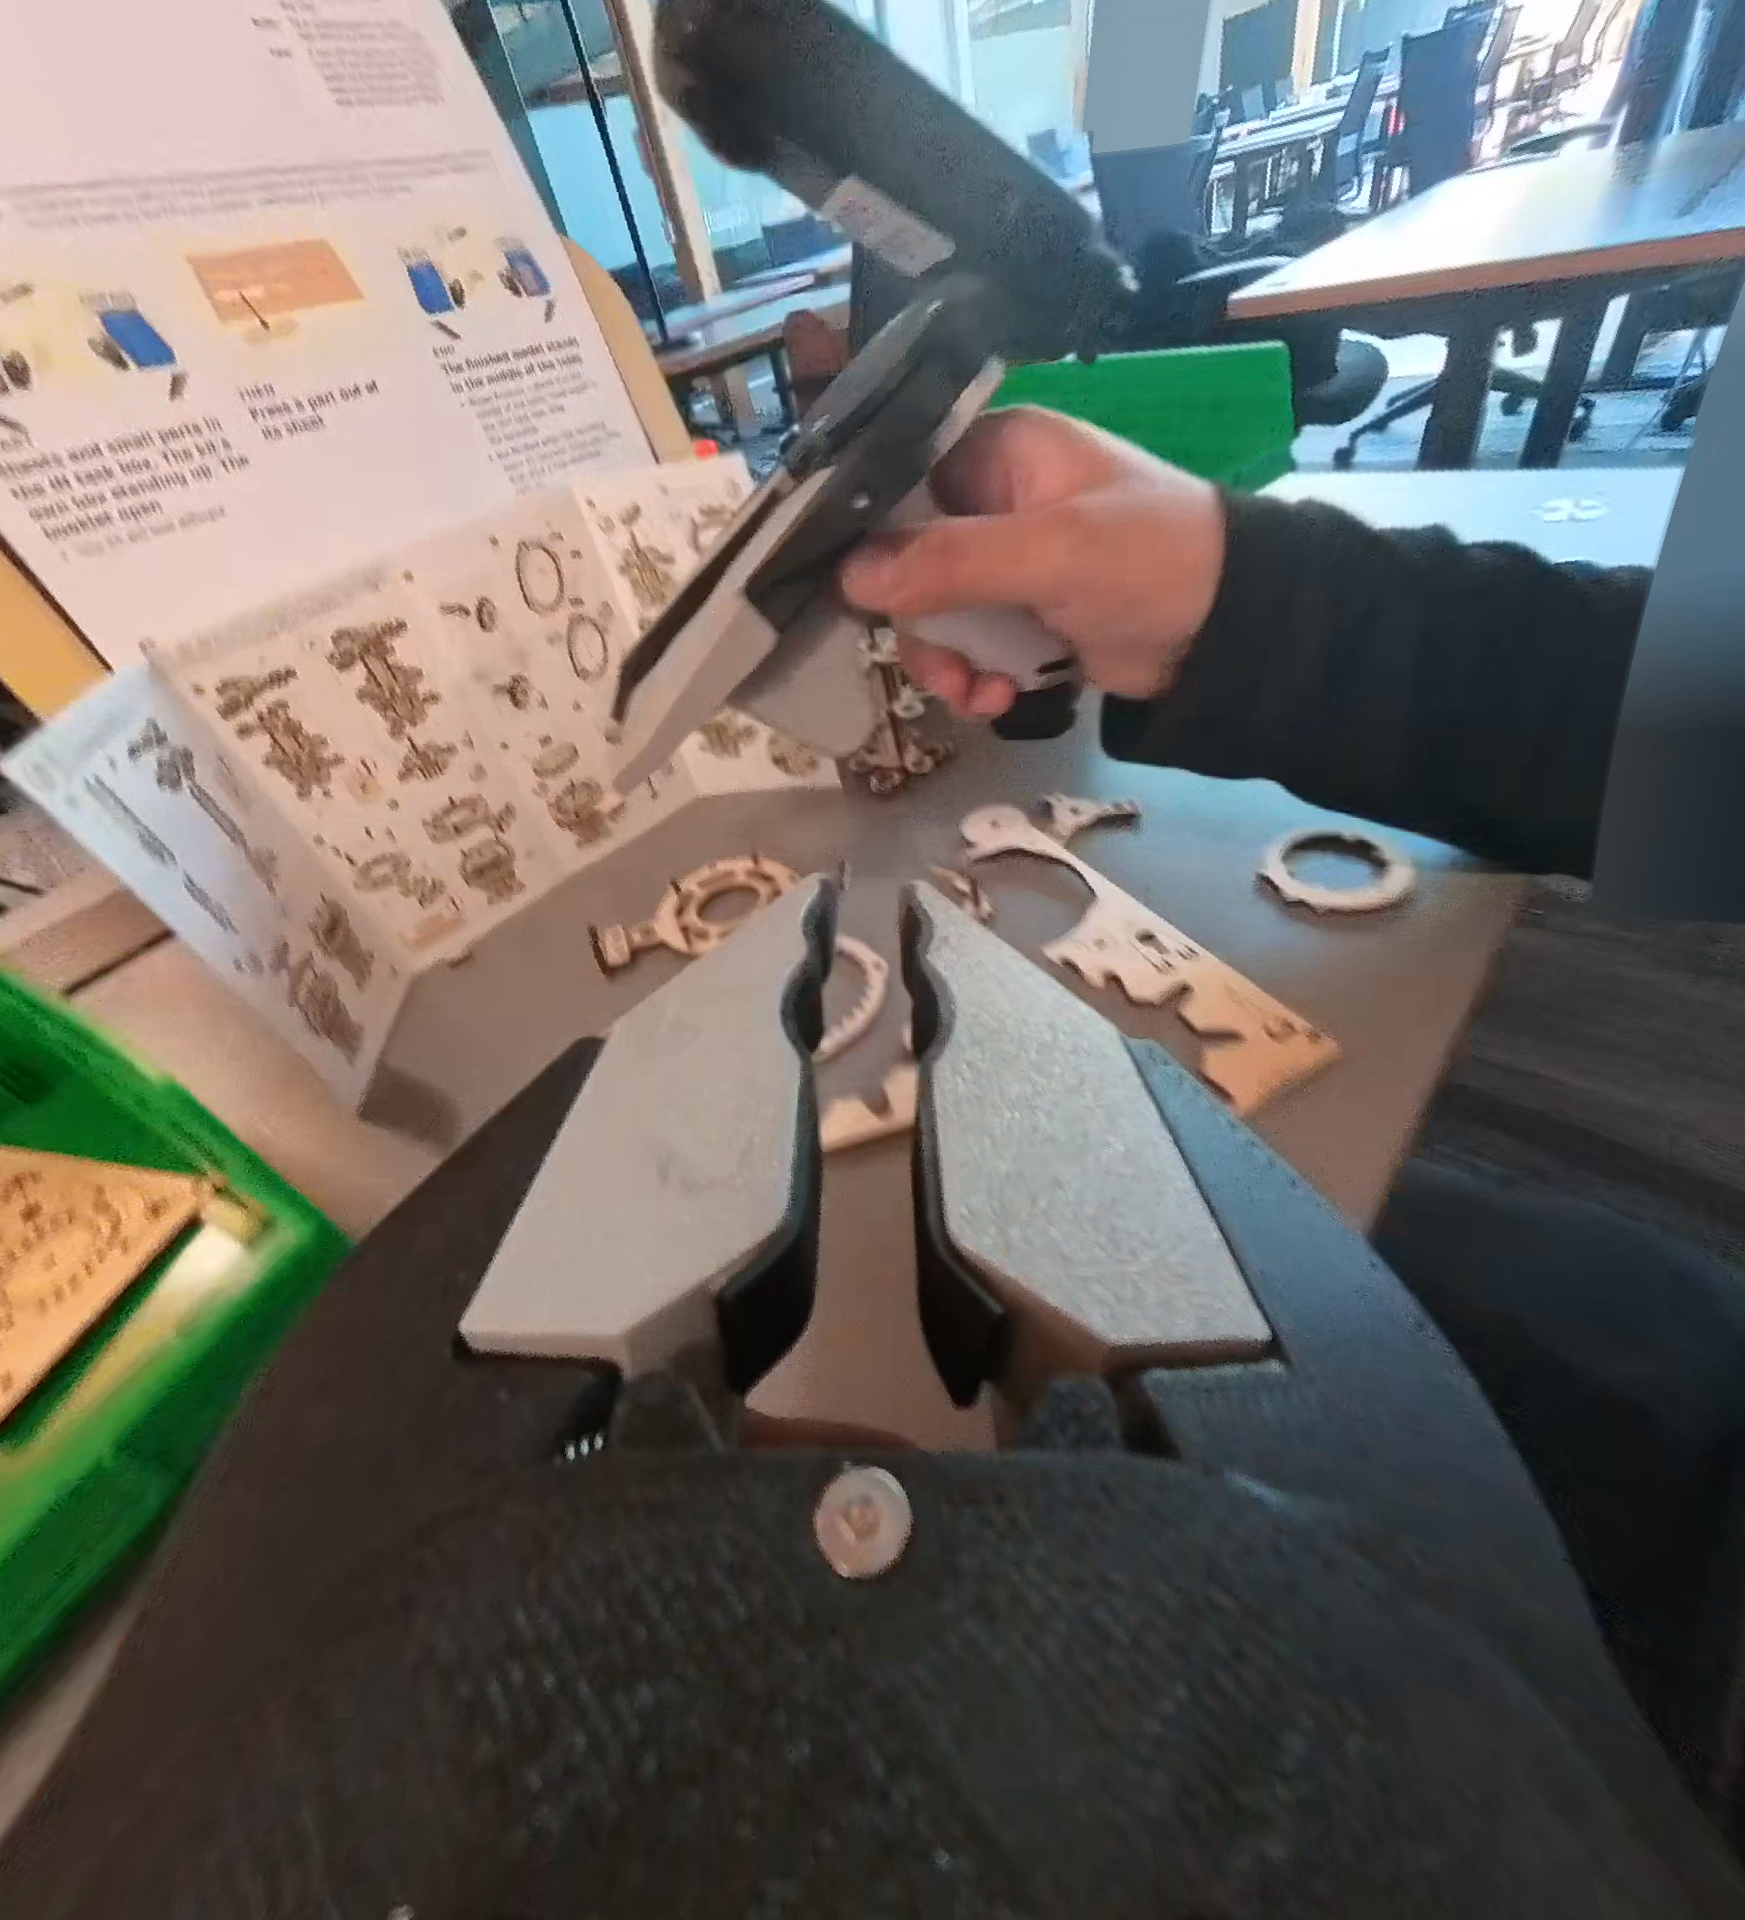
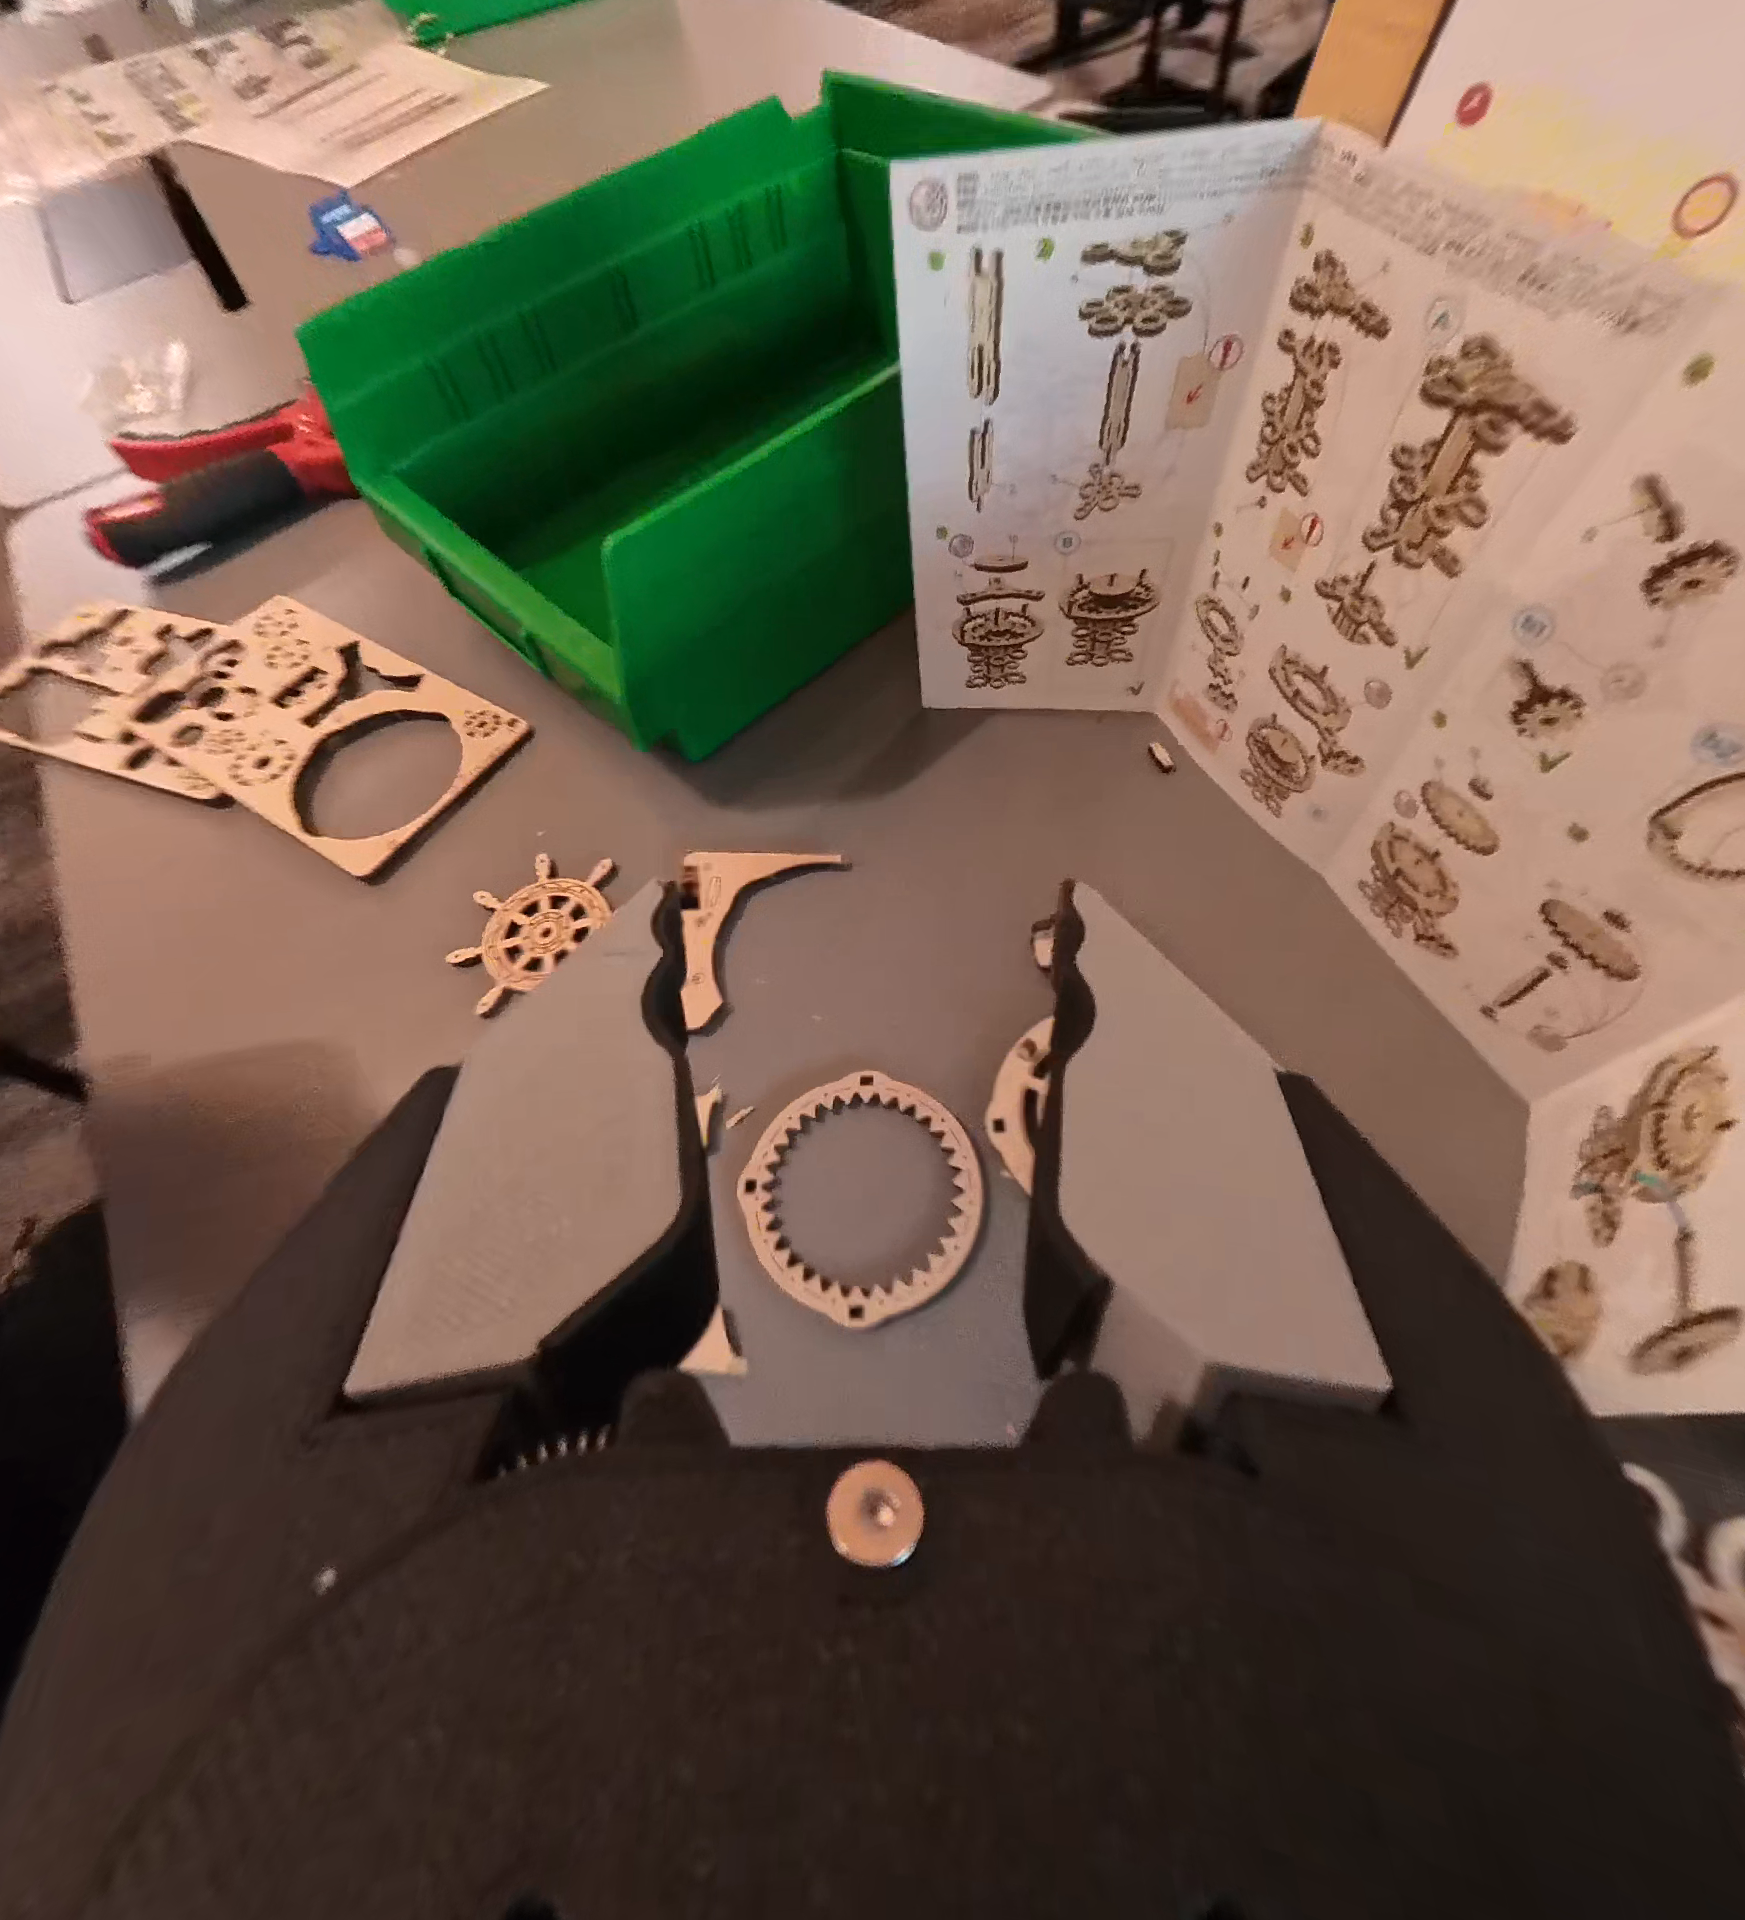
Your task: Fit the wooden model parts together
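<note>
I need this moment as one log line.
left tool: nearly shut, empty | right tool: open, above toothed ring | ring: flat on table

Green bin (image 2: 639, 436), pale toothed ring (image 2: 863, 1210)

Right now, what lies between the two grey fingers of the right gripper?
In the right wrist view, a flat wooden ring with inner teeth lies on the grey table between the open right gripper's fingers, untouched.

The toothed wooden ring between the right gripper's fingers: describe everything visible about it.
The toothed wooden ring is a thin, pale, flat piece that looks laser-cut, with sawtooth teeth round its inner edge and small square holes near its rim. It lies flat on the grey table, framed by the open right gripper, which does not touch it.
</note>
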A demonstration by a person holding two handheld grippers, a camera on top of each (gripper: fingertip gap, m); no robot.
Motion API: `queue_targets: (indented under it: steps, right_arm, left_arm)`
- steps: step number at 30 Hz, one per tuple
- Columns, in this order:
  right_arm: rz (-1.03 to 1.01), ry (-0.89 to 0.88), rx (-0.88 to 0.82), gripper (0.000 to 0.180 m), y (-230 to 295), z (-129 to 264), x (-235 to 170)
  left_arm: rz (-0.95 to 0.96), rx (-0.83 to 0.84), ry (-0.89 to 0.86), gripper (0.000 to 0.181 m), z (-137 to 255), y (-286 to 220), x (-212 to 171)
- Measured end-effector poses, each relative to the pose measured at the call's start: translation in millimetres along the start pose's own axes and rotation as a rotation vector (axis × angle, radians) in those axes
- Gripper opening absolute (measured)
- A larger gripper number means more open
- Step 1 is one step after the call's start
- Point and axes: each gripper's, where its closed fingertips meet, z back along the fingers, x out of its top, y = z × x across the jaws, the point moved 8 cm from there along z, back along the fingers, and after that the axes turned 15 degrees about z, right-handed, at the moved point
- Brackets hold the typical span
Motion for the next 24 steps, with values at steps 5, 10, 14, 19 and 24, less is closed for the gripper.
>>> queue_targets:
  steps: [5, 10, 14, 19, 24]
  right_arm:
    - [-0.013, -0.047, 0.097, 0.07, -49, 63, 15]
    - [-0.034, -0.126, 0.059, 0.059, -82, 95, -3]
    - [-0.096, -0.195, 0.072, 0.058, -87, 92, -20]
    - [-0.11, -0.203, 0.09, 0.058, -75, 74, -19]
    - [-0.071, -0.129, 0.117, 0.059, -54, 55, -15]
  left_arm:
    - [-0.014, -0.041, -0.079, 0.009, -47, 37, 42]
    - [-0.003, -0.057, -0.094, 0.013, -81, 73, 57]
    - [0.012, -0.113, -0.059, 0.013, -93, 85, 52]
    - [-0.008, -0.118, -0.014, 0.014, -93, 91, 32]
    - [-0.032, -0.126, 0.041, 0.015, -96, 92, 12]
